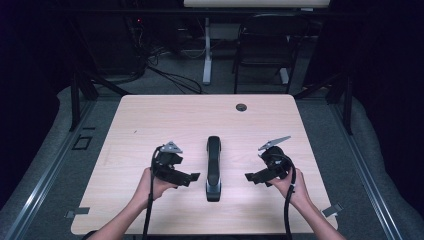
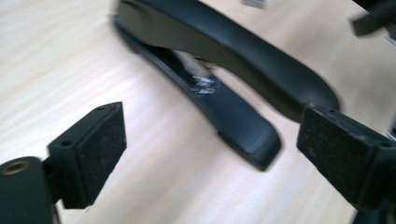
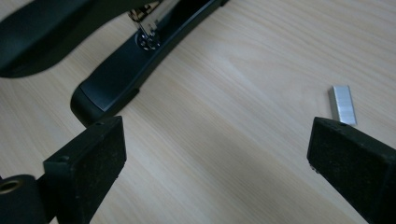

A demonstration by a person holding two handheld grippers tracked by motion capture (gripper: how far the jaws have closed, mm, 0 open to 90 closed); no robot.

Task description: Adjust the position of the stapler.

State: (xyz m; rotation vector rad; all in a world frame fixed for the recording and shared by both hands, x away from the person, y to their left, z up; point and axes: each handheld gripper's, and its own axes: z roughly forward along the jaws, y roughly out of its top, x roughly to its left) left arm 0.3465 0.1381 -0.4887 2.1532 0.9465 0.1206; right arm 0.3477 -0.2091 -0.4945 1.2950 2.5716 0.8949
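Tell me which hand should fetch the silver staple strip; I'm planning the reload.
Right, probably: the silver staple strip lies just ahead of the open right tongs, while the left tongs face the black stapler.

No readable text, label, brand, number or sign on anything in these views

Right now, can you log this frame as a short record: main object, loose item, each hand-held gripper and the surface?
main object: black stapler, lying lengthwise at table centre
loose item: strip of staples on the wood
left hand-held gripper: open, holds nothing, beside the stapler
right hand-held gripper: open, holds nothing, on the stapler's other side
surface: light wooden table
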